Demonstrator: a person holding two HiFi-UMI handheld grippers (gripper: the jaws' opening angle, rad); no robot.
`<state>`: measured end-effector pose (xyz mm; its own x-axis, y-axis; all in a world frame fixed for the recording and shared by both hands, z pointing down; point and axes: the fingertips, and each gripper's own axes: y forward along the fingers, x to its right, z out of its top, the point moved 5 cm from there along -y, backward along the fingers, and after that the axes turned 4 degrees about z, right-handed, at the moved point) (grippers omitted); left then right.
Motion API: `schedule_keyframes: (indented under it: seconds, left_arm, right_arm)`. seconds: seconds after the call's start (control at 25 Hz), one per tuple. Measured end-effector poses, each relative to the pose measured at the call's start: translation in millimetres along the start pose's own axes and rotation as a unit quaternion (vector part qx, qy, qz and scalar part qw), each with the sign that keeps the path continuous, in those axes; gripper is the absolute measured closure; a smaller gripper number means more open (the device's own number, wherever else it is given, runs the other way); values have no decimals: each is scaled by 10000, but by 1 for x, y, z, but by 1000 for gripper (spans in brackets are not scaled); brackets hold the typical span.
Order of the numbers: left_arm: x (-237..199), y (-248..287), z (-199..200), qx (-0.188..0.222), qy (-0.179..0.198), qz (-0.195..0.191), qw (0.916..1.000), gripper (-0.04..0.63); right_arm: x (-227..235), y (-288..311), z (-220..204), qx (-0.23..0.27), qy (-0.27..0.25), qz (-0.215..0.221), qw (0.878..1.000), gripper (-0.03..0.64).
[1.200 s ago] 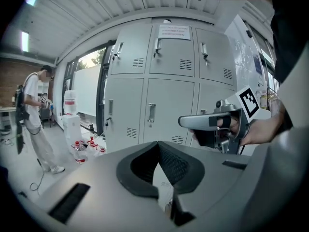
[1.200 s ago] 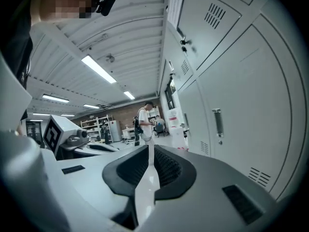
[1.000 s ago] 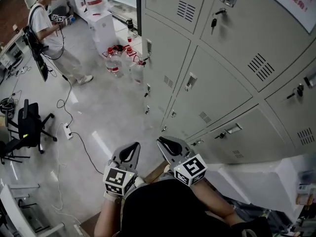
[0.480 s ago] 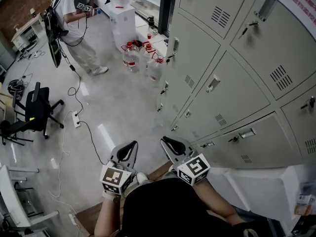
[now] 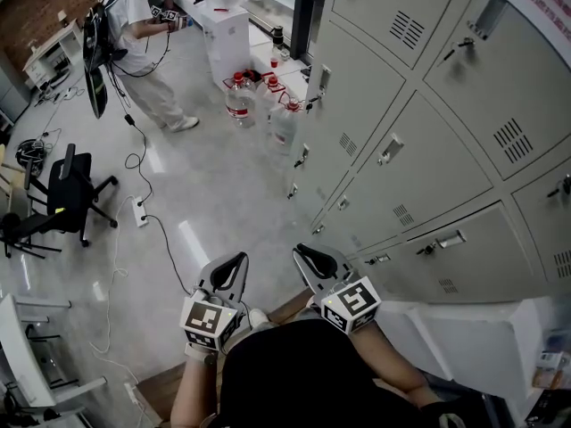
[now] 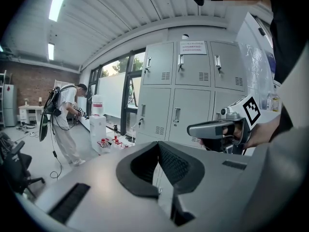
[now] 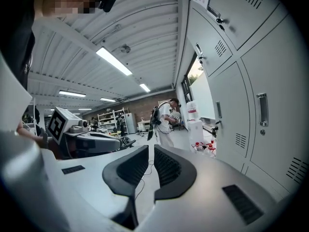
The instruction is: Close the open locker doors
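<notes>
Both claws are held low in front of the person's body, pointing along the floor rather than at the lockers (image 5: 419, 141), which rise just to the right. The left claw (image 5: 239, 260) has its pads meeting at the tips with nothing in them. The right claw (image 5: 303, 253) shows a slim gap between its pads, also empty. Every locker door in view looks flush with its frame, so the open ones are likely further along the row or out of sight, and I cannot tell where. The first risk is therefore searching the wrong way, or reading the white box (image 5: 482, 337) at the lower right as a door. Walking down the row has its own hazards: water bottles (image 5: 239, 101) stand right against the locker base, a cable (image 5: 134, 172) and power strip (image 5: 141, 212) trail across the floor, and another person (image 5: 134, 43) stands by the dispenser (image 5: 223, 34). Once a door is reached, a hard push could make it bounce back open. A claw sliding along the face could also snag a key (image 5: 443, 53) sticking out of a lock.
</notes>
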<state>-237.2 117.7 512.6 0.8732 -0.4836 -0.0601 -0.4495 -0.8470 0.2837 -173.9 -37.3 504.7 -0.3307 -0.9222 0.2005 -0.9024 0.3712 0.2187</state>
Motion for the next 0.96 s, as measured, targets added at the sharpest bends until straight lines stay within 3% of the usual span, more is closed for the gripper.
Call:
schedule_keyframes:
  seconds: [0.96]
  left_arm:
    - [14, 11, 1, -75, 31, -120, 9999, 577]
  right_arm:
    - [9, -14, 0, 123, 213, -56, 9997, 555]
